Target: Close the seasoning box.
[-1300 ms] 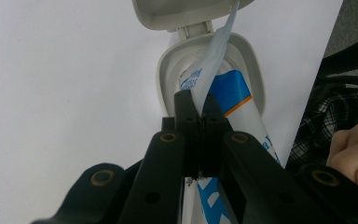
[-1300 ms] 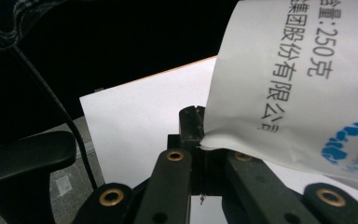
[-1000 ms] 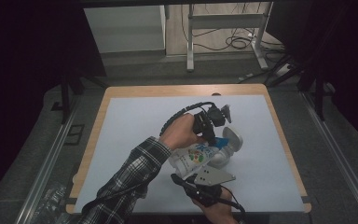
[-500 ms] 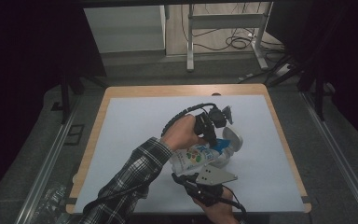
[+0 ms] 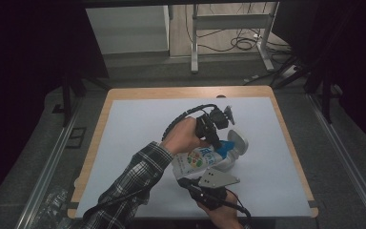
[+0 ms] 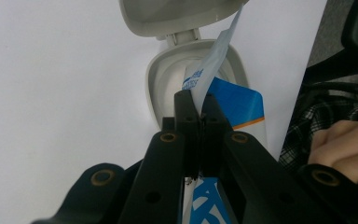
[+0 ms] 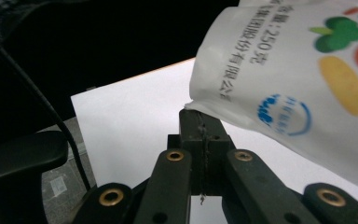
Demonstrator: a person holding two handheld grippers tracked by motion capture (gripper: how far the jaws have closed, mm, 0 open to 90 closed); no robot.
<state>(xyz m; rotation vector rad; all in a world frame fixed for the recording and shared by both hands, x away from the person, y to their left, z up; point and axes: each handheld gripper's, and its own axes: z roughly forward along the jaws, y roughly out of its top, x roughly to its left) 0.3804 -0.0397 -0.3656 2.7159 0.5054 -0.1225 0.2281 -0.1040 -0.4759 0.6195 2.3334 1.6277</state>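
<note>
Soft white pouch (image 5: 198, 161) printed with coloured fruit shapes, a blue round mark and lines of dark text, lying on the white-covered table (image 5: 124, 143) toward its near right part, between the two hands. Blue-and-white panel with an orange stripe at the far end, next to a grey oval flip-top lid (image 5: 237, 141) hinged open (cap thrown back, opening exposed in the left gripper view). From that opening, a thin blue-and-white printed sheet (image 6: 209, 70) drawn up and out, pinched between closed jaws of the left claw (image 6: 196, 100), pads pressed together on the strip with no gap between them. Left hand (image 5: 185, 136) wrapped round the gripper body above the pouch, forearm in a plaid sleeve (image 5: 133, 179) reaching diagonally from the bottom left, cable arching back over the wrist, claw (image 5: 219, 145) angled down toward the lid. Right claw (image 7: 204, 119) likewise fully closed, jaws meeting along a tight seam and nipping the lower corner of the pouch (image 7: 284, 84), whose printed face hangs above and to the right in the right gripper view. Right hand (image 5: 219, 210) low at the near table edge, right claw (image 5: 183, 181) aimed away from the person toward the pouch's near end, grey three-cornered plate on top.
</note>
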